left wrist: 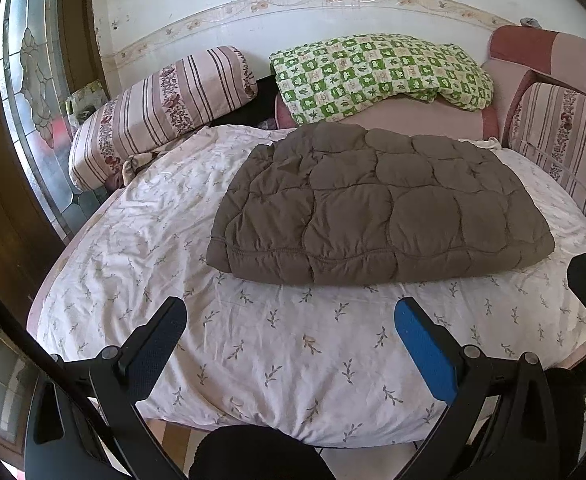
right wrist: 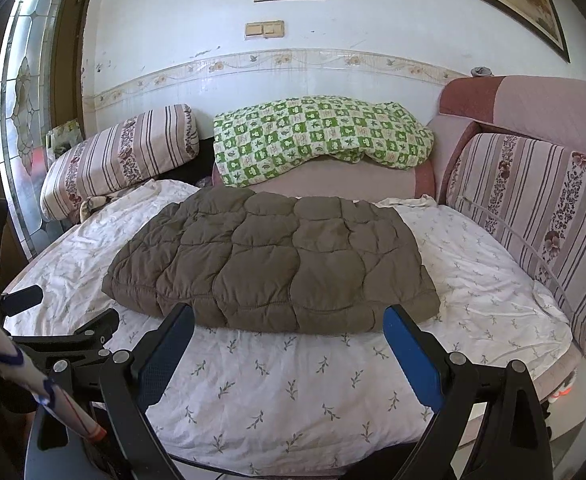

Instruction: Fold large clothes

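Beyond both gaping tongs [left wrist: 291, 322] [right wrist: 289, 330], folded brown quilted garment [left wrist: 381, 204].

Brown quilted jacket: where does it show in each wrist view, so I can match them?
Left wrist: jacket right of centre, beyond the open tongs.
Right wrist: jacket centre, its near edge between the open tongs.
Shared landmark: green checked blanket behind it.
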`<state>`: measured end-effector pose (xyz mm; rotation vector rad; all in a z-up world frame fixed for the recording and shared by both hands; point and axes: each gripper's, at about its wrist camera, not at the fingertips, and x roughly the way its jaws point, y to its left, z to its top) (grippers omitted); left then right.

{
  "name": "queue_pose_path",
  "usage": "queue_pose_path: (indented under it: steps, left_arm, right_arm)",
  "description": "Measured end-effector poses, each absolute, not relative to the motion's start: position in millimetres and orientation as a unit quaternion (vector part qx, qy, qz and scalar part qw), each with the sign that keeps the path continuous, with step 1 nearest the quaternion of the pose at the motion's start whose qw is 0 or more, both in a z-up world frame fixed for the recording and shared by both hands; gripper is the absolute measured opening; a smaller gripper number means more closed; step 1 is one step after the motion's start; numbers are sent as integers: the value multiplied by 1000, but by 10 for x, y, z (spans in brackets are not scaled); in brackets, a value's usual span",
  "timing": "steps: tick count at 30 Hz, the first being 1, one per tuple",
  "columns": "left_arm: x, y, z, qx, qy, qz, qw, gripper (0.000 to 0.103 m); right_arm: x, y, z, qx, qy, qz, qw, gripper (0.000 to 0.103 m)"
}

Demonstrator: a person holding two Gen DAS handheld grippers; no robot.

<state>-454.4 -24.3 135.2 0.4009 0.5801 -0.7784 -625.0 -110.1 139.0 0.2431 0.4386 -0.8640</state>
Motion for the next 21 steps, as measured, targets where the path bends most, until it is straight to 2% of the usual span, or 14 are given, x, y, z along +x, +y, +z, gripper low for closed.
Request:
queue_pose_path:
  steps: [21]
  left_arm:
    - [-4595,-264,1372,190,274,-375,865,103]
  right_arm:
    - [-6168,-1099,1457,116,204,-419,877,98]
